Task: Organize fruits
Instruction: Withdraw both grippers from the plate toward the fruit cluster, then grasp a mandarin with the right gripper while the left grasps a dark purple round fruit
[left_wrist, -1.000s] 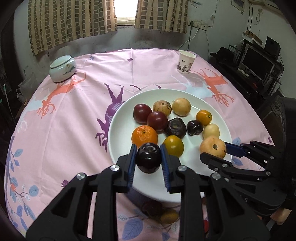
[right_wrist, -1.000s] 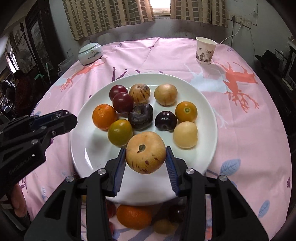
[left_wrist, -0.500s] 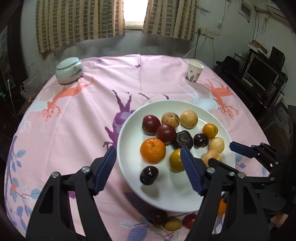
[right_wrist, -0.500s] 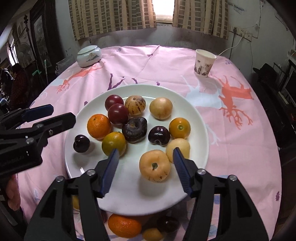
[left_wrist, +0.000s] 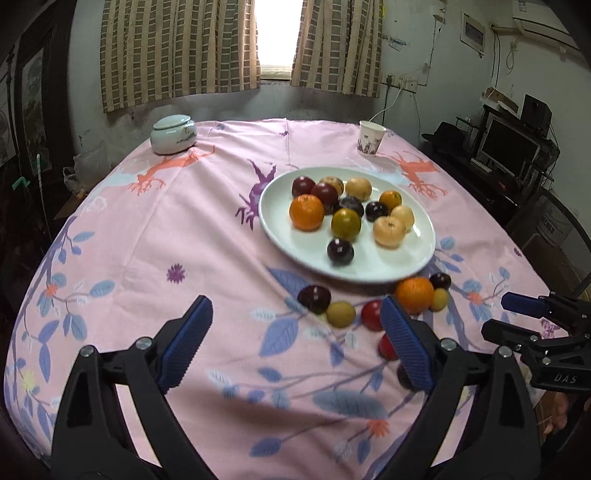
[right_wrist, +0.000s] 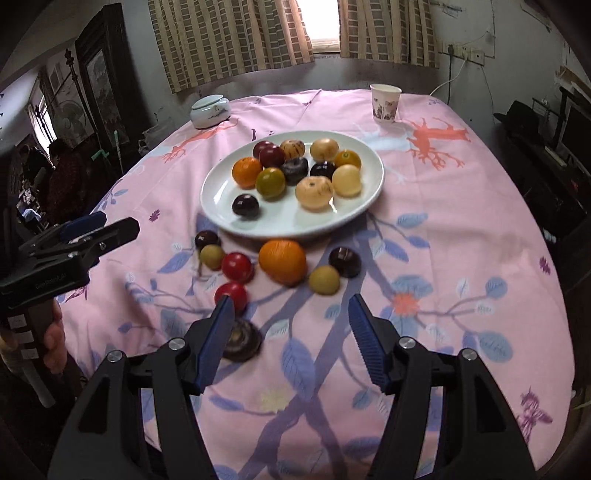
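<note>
A white plate (left_wrist: 284, 236) (right_wrist: 218, 206) holds several fruits, among them a dark plum (left_wrist: 340, 251) (right_wrist: 245, 205) and a pale striped melon (left_wrist: 389, 231) (right_wrist: 314, 192) near its front. Loose fruits lie on the cloth before the plate: an orange (right_wrist: 282, 261) (left_wrist: 414, 294), two red fruits (right_wrist: 237, 266), yellow-green ones (right_wrist: 324, 280) and dark plums (right_wrist: 345, 261). My left gripper (left_wrist: 295, 341) is open and empty, above the cloth short of the loose fruits. My right gripper (right_wrist: 291, 338) is open and empty, just short of them; a dark fruit (right_wrist: 242, 341) lies by its left finger.
A pink patterned cloth (left_wrist: 147, 240) covers the round table. A lidded ceramic jar (left_wrist: 173, 133) (right_wrist: 210, 110) stands at the back left, a paper cup (left_wrist: 370, 138) (right_wrist: 385, 102) at the back right. A desk with a monitor (left_wrist: 509, 146) stands right of the table.
Both grippers opened, leaving the dark plum and the striped melon on the plate, then drew back and up toward the table's near edge. The loose fruits now show in front of them.
</note>
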